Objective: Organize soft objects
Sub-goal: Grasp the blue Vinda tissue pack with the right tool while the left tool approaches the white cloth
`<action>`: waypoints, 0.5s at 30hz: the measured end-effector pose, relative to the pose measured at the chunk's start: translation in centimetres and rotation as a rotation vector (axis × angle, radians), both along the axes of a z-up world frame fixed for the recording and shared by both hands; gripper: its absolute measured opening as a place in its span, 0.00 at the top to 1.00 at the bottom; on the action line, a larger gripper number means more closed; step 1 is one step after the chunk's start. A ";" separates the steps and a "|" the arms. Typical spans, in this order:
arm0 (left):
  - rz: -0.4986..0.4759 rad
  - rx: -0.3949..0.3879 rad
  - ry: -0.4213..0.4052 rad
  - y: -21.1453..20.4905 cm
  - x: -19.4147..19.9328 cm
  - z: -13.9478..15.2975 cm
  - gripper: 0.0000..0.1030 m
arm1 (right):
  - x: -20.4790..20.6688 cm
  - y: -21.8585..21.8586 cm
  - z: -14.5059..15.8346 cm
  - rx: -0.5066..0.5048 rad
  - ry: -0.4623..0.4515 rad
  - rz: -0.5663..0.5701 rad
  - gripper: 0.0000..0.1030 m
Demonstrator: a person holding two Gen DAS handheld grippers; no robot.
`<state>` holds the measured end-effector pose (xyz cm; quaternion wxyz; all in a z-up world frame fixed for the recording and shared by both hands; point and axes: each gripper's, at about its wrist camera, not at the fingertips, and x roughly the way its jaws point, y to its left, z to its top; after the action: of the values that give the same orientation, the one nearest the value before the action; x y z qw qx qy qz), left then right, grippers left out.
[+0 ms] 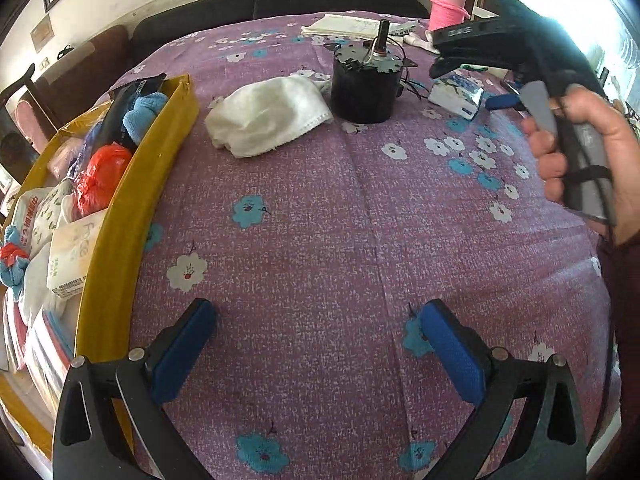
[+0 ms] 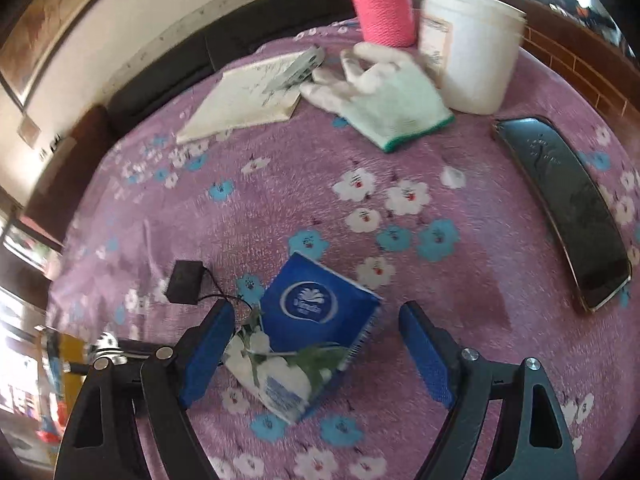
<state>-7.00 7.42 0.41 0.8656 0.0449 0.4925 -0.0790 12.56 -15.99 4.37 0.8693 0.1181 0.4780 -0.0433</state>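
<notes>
A blue and white tissue pack lies on the purple flowered cloth between the open fingers of my right gripper, closer to the left pad; whether they touch is unclear. It also shows in the left wrist view, under the right gripper. A white cloth lies crumpled on the table. A white work glove lies at the far side. My left gripper is open and empty over the bare cloth. A yellow box at the left holds several soft things.
A black motor stands beside the white cloth. A phone lies at the right. A white bucket, a pink cup and a notebook stand at the far side. A small black block with a wire lies near the tissue pack.
</notes>
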 end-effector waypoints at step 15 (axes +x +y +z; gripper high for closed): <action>-0.139 0.108 -0.020 1.0 8.7 4.1 0.00 | -9.8 -2.8 -0.3 0.026 -0.105 0.109 0.26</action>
<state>1.67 8.46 4.46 0.8591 0.1263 0.4833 -0.1118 2.77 -18.78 4.07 0.8927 0.1052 0.4379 0.0164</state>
